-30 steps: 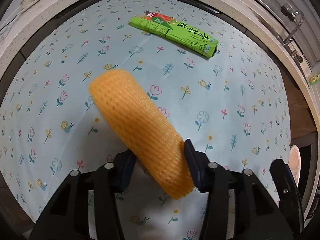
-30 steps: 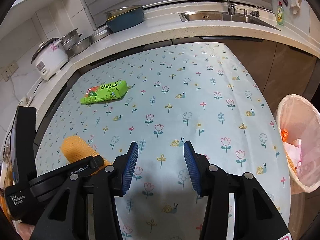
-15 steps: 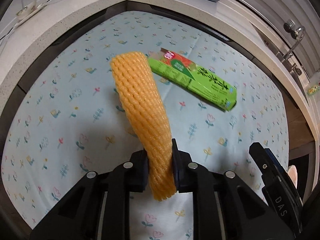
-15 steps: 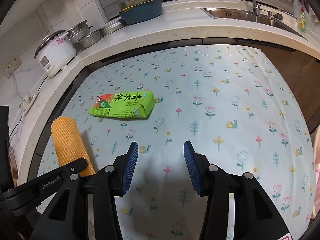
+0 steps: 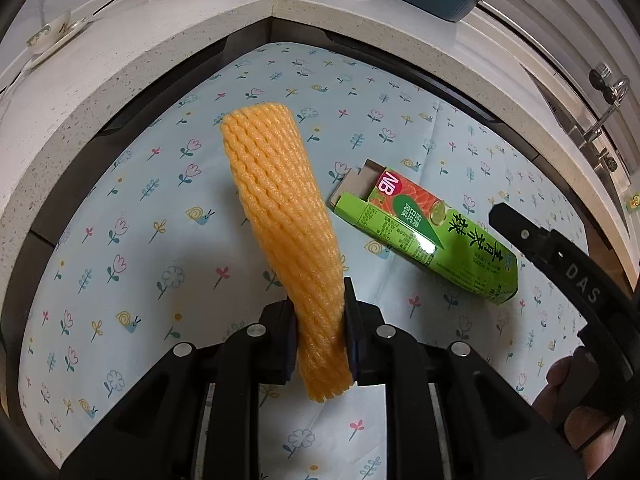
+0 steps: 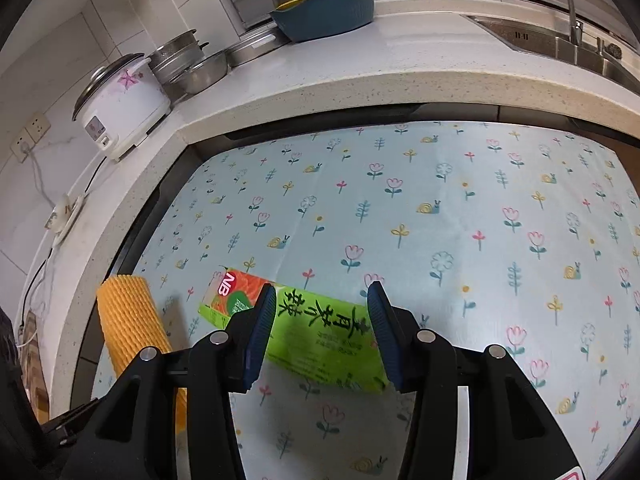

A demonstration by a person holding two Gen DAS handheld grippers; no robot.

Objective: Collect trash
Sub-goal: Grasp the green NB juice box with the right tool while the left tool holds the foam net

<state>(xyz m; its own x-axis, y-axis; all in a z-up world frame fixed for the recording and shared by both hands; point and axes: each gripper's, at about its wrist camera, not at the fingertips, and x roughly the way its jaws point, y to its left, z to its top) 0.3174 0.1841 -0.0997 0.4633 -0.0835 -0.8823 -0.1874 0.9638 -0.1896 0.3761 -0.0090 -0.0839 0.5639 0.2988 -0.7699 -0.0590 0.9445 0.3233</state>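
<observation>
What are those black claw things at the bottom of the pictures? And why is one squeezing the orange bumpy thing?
They are grabbing tools, and a person holds one in each hand. Each carries a small camera looking out along its two fingers, so each picture is that tool's own view.

In the left view, the left tool is pinching an orange foam net sleeve, the kind wrapped round fruit. It is rubbish to collect.

In the right view, the right tool is open, with nothing gripped. A green tea carton lies on the flowery tablecloth beneath its fingers.

Behind, on the counter, stands a white rice cooker.
</observation>
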